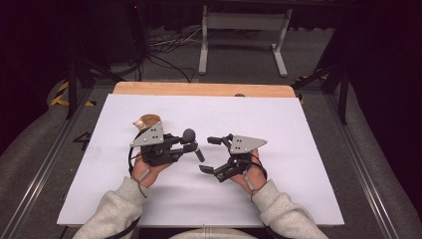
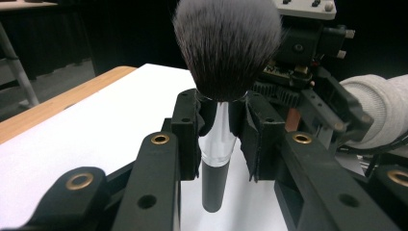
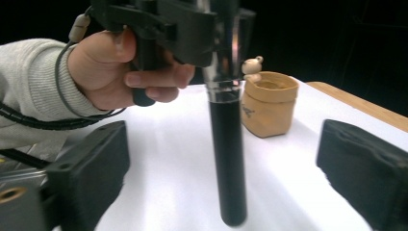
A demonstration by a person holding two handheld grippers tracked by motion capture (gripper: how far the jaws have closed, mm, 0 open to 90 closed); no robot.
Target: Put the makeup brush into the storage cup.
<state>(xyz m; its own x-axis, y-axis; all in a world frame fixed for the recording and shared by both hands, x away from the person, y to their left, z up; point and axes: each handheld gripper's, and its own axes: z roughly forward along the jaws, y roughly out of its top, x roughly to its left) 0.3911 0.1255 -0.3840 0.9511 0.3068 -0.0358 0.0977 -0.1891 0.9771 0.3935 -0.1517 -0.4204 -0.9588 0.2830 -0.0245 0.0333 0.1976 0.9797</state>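
Judging from how things lie, a handover of the brush appears complete and its delivery is left to do. Largest is the white table sheet [image 1: 308,164], on which a tan holder cup [image 1: 148,121] is set beyond the left hand, well apart from the right gripper. The left gripper [image 2: 222,120] is clamped on the silver ferrule of the makeup brush [image 2: 227,48], bristles up and black handle hanging down clear of the sheet. The right gripper [image 1: 212,155] is held just beside it with its jaws spread wide and nothing between the pads. Nothing can be seen inside the cup, so placing the brush there is judged the likely remaining step.
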